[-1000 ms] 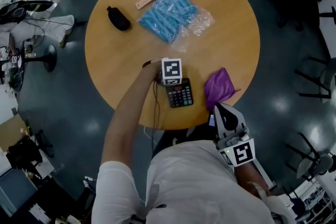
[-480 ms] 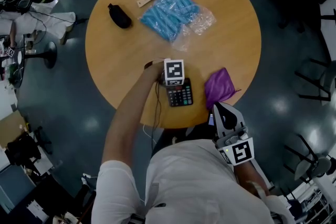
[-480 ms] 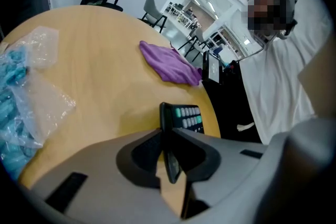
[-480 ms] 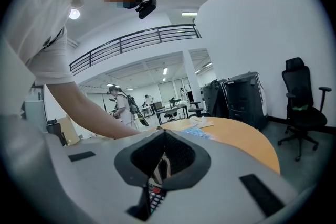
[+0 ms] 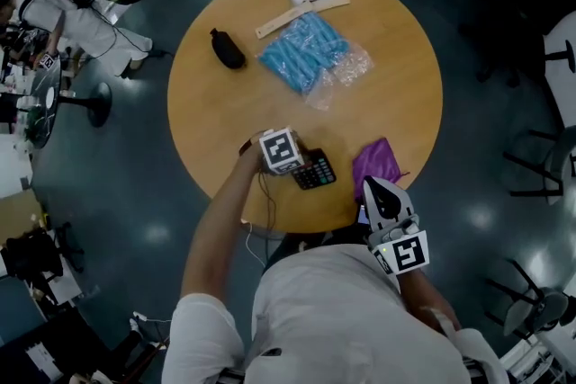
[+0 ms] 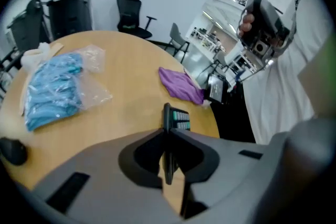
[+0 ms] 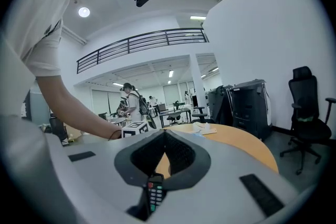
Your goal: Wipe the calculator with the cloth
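In the head view, my left tongs point(image 5: 300, 165) clamp the calculator point(image 5: 317, 170) near the tabletop's point(image 5: 216, 112) front edge, with the purple cloth point(image 5: 376, 165) just beside it. In the left gripper view, the calculator stands on edge between the jaws. In the right gripper view, my right tongs point(image 7: 164, 136) are together and empty.

We saw a black calculator point(image 5: 317, 171) with green and red keys, a purple cloth point(image 5: 376, 165) at lower right, a blue bundle point(image 5: 306, 49) in clear wrap, a tan counter point(image 5: 216, 112).
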Tool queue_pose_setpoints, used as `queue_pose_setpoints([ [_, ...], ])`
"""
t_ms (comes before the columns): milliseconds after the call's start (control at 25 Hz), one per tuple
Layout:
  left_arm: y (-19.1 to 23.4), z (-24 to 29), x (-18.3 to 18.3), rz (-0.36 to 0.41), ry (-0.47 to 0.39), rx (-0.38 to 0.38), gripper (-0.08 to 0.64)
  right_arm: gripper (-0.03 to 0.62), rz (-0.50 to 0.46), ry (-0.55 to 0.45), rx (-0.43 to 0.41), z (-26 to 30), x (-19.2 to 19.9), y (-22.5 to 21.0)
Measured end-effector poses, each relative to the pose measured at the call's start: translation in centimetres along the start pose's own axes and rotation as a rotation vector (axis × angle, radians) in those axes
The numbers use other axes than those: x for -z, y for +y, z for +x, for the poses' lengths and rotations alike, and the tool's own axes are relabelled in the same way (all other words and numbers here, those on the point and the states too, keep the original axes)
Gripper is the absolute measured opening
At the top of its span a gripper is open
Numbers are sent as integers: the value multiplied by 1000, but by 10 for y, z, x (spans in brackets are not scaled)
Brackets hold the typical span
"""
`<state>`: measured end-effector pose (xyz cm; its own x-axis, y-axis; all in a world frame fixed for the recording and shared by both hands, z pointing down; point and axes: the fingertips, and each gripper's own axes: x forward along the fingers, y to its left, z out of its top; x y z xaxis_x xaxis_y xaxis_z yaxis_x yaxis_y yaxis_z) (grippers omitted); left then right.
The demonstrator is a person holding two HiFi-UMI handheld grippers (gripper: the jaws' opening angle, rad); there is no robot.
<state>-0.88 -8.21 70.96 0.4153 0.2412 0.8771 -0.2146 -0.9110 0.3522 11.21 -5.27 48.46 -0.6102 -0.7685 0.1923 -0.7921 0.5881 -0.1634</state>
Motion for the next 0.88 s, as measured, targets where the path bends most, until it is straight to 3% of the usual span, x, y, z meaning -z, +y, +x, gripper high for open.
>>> queue_pose_setpoints([
  [120, 5, -28, 9, -171, -128, -145, 40, 14, -27, -20, -5, 2, -7, -1],
  [280, 5, -61, 32, -465, -282, -330, 40, 14, -51, -39, -5, 1, -12, -1],
  [400, -2, -89, 42, -636, -448, -505, 40, 12, -66, -32, 24, 1, -7, -9],
  [520, -16, -119, 43, -735, -618, -715, 40, 12, -72, 30, 85, 1, 17, -30],
  [600, -24, -133, 44, -779, -694, -798, 40, 12, -68, 105, 123, 1, 43, -45],
  [800, -37, -148, 46, -826, -802, -847, 40, 22, 54, 413, 111, 6, 136, -73],
  [840, -38, -150, 48, -831, -809, -852, 40, 74, 85, 481, 102, 8, 157, -77],
  [880, -39, -151, 50, -834, -812, -856, 40, 169, 110, 544, 95, 9, 175, -80],
])
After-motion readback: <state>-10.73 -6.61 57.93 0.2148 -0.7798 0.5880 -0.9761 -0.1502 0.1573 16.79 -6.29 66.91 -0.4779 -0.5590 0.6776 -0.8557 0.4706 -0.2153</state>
